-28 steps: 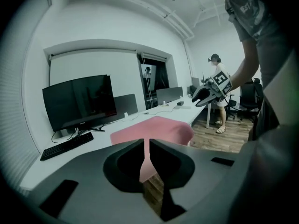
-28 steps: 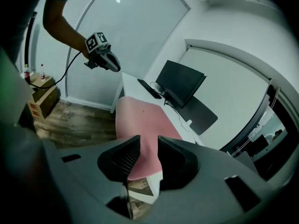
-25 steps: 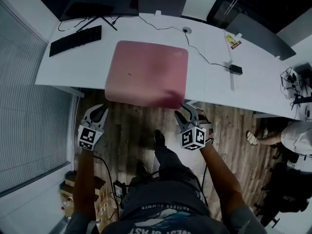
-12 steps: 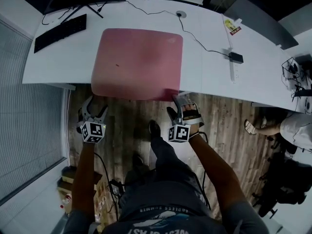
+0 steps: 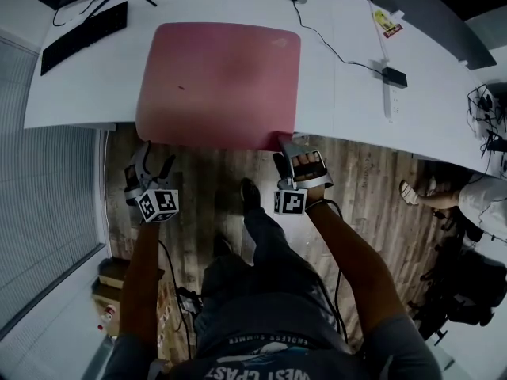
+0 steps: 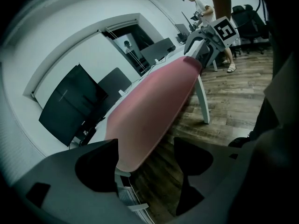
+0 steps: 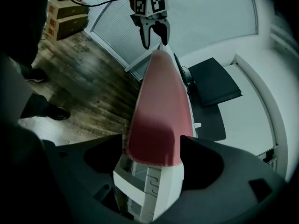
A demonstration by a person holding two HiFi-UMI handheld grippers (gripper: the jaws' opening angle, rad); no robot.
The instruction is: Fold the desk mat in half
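The pink desk mat (image 5: 218,81) is lying flat on the white worktop (image 5: 348,85), its far edge reaching toward the back and its near edge hanging slightly over the worktop's near edge.

It is looking thin, soft and light, and a stitched hem is showing along its near right corner in the right gripper view. It is probably going to droop and bow in the middle when lifted rather than stay flat. The two overhanging near corners are the likely best places to take hold, since tongs can slide over the hem there without scraping the worktop. Lifting both corners together should keep the fold square.

The left tongs (image 5: 150,169) are opening wide and gripping nothing. The mat's near left corner (image 6: 149,106) is sitting just ahead of their gap, close to the left-hand tip.

The right tongs (image 5: 291,153) are also opening. The near right corner (image 7: 159,115) is lying between their tips, but the pads are standing clear of it, so it is not held.
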